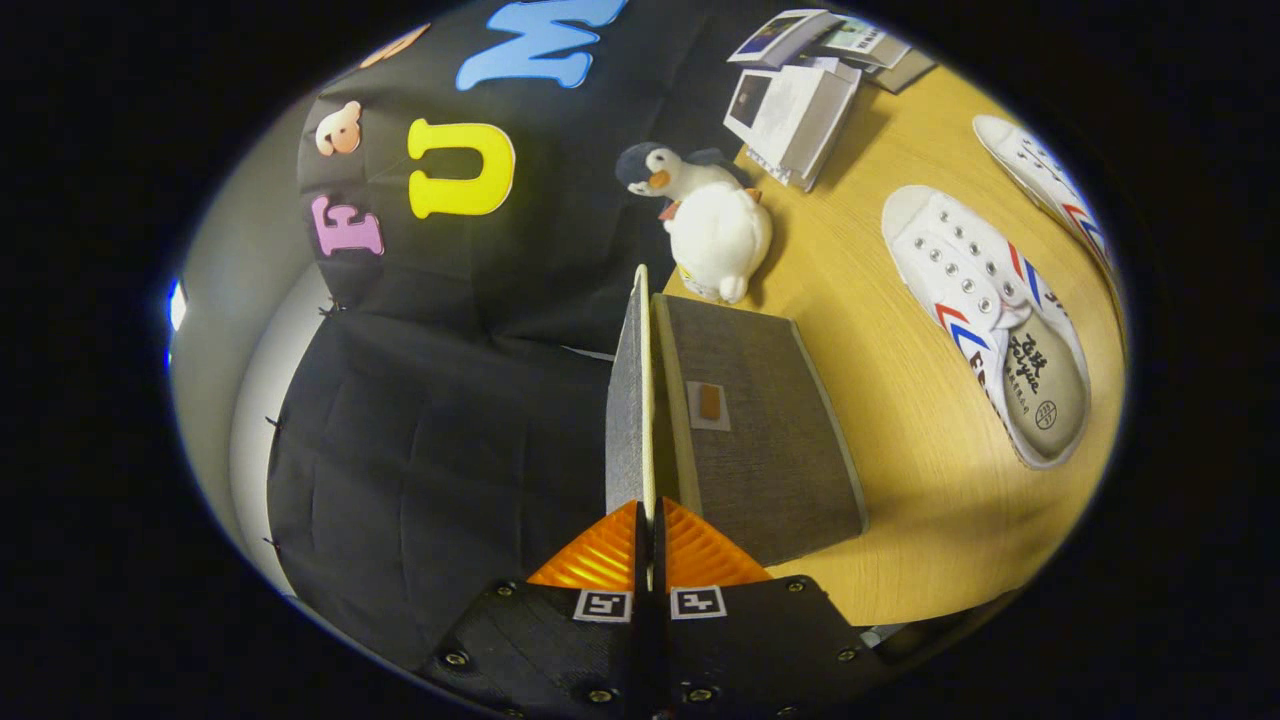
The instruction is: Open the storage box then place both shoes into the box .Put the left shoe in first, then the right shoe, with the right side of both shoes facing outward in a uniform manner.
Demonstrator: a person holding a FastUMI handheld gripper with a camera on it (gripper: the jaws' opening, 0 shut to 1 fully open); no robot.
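Note:
My gripper (648, 515) is shut on the thin edge of the storage box's lid (630, 400), which stands edge-on straight ahead of the fingers, lifted off the box. Just beside the lid lies the grey fabric storage box (765, 430) with a small tab patch on its face. Beyond the box on the wooden table (930, 500) lie two white shoes with red and blue stripes: the nearer shoe (985, 320) shows its insole, the farther shoe (1045, 185) lies behind it.
A stuffed penguin (705, 220) stands on the table right beyond the far end of the box. Booklets and papers (800, 100) are stacked farther back. The booth's black cloth wall hangs on the lid's other side.

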